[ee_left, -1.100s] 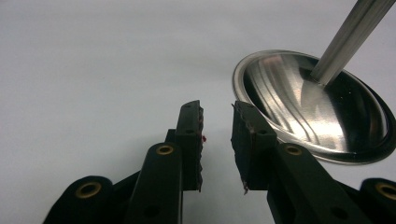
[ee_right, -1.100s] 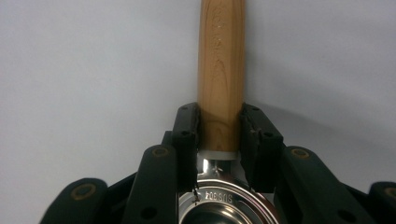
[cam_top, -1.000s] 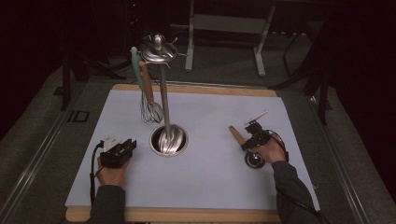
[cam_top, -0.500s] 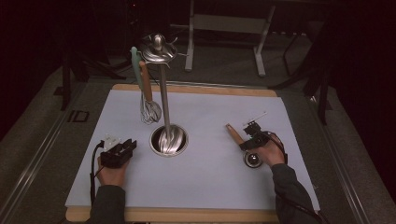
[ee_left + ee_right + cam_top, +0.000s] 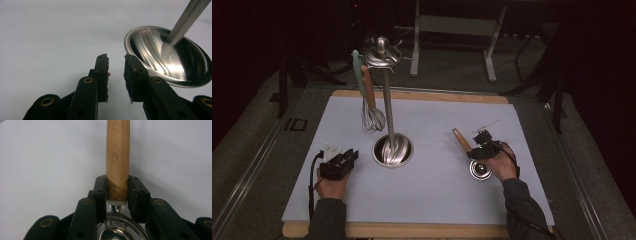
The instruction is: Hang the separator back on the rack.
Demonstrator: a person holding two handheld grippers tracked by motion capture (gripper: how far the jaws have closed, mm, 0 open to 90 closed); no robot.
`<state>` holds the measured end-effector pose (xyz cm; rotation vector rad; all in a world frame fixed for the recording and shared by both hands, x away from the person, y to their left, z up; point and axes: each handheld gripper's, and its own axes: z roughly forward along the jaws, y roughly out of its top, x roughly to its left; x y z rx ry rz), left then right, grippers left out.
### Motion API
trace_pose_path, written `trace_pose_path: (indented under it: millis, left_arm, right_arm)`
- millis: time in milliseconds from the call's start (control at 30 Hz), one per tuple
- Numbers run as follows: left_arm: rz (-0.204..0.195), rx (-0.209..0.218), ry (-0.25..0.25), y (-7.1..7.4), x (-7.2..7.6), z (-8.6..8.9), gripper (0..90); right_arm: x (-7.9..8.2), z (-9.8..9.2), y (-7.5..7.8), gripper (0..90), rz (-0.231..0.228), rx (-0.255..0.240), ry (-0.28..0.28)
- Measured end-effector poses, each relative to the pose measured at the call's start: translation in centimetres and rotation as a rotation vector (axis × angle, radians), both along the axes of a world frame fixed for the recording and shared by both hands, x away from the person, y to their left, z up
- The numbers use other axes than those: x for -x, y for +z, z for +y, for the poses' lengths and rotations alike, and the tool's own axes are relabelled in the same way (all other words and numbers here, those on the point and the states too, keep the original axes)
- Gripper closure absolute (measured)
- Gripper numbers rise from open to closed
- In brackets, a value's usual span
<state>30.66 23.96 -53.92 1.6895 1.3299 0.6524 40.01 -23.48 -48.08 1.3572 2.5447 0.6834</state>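
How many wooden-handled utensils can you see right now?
2. A whisk hangs from the stand at the back left; a ladle lies on the mat, its handle clamped in the right gripper. More may hang hidden behind the stand.

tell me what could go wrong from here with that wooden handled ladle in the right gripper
1. The right gripper pinches the ladle low on its wooden handle, right beside the steel bowl; lifted, the long handle may swing or twist between the pads.
2. The rack already carries a whisk and a green tool; the ladle could knock them.
3. The left gripper rests open near the rack's base, not steadying it.
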Motion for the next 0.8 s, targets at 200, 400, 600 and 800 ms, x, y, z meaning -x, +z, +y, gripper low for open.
trace_pose_path:
  millis: [200, 400, 600, 800]
  left_arm:
    - [0.000, -0.002, 0.000, 0.0, 0.0, 0.0, 72.7]
    - [0.001, -0.004, 0.000, 0.0, 0.0, 0.0, 72.7]
    - [-0.001, -0.005, 0.000, 0.0, 0.0, -0.1, 72.6]
    - [-0.002, -0.004, 0.000, 0.0, 0.0, -0.1, 72.7]
  right_arm:
    - [0.4, 0.0, 0.1, 71.0, -0.006, -0.033, 0.004]
    - [0.7, 0.2, 0.5, 71.0, -0.019, -0.064, 0.015]
    - [1.4, 0.7, 1.4, 71.1, -0.064, -0.087, 0.035]
    - [1.8, 0.9, 1.9, 71.1, -0.091, -0.098, 0.033]
